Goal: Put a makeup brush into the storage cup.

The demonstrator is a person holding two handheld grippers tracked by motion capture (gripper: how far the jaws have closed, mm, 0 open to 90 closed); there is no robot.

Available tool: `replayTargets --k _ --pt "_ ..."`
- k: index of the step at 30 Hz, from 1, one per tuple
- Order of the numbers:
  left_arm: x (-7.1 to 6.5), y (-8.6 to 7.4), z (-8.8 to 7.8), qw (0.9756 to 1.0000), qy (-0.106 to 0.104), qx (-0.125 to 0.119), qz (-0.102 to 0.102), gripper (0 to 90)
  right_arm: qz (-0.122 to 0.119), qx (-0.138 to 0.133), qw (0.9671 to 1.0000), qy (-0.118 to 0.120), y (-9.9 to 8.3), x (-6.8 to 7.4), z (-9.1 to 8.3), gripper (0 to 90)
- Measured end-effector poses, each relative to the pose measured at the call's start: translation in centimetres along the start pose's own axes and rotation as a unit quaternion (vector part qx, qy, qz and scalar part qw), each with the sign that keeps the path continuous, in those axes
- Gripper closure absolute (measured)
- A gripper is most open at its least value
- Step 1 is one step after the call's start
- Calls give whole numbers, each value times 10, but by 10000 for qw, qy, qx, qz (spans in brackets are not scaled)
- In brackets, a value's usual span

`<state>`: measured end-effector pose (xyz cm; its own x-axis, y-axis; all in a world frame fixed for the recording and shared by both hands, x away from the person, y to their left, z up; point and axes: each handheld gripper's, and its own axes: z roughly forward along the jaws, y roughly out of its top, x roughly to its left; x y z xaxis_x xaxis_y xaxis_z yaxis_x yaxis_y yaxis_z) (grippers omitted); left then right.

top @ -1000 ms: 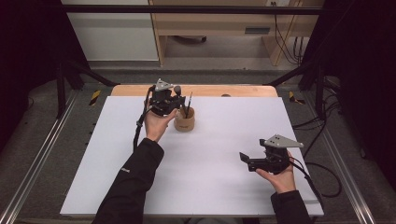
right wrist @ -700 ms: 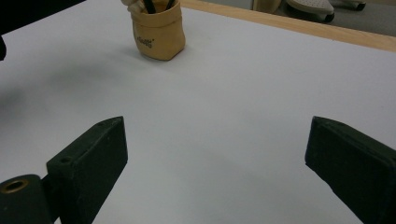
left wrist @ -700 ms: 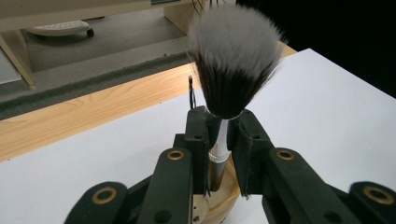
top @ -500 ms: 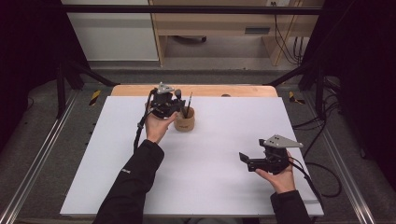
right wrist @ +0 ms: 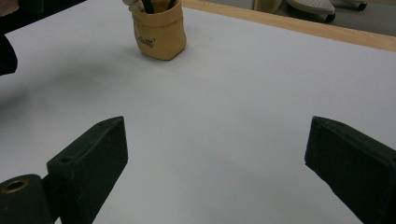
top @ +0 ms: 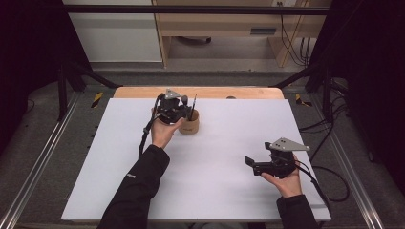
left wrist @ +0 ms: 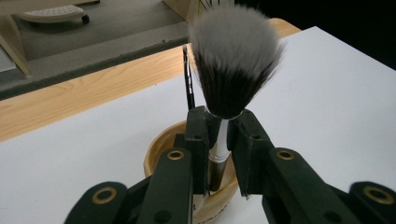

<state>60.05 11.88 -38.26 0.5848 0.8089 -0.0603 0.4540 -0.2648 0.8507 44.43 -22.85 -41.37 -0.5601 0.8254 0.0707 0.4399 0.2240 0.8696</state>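
My left gripper (left wrist: 219,119) is shut on the pale handle of a makeup brush (left wrist: 233,56) with a black-and-white bristle head, held upright. The handle's lower end reaches into a tan cup (left wrist: 156,151) right below the jaws. A thin black brush (left wrist: 188,84) also stands in that cup. In the high view the left gripper (top: 177,109) hangs over the cup (top: 189,128) at the back of the table. My right gripper (top: 252,164) rests at the front right, open, with nothing between its jaws (right wrist: 215,154). The cup (right wrist: 159,32) sits far ahead of it.
A white sheet (top: 215,157) covers the table, with a strip of bare wood (top: 200,92) along the far edge. Cables trail from both grippers. Metal rails run along the table's left and right sides.
The left gripper with the brush has shifted slightly toward the cup. The right hand and its gripper have stayed put.
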Motion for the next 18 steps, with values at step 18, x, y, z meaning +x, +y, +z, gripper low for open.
replayTargets --k 18 --pt "-6 -14 14 9998 -2 201 28 771 -3 2 10000 27 0 1 0 65"
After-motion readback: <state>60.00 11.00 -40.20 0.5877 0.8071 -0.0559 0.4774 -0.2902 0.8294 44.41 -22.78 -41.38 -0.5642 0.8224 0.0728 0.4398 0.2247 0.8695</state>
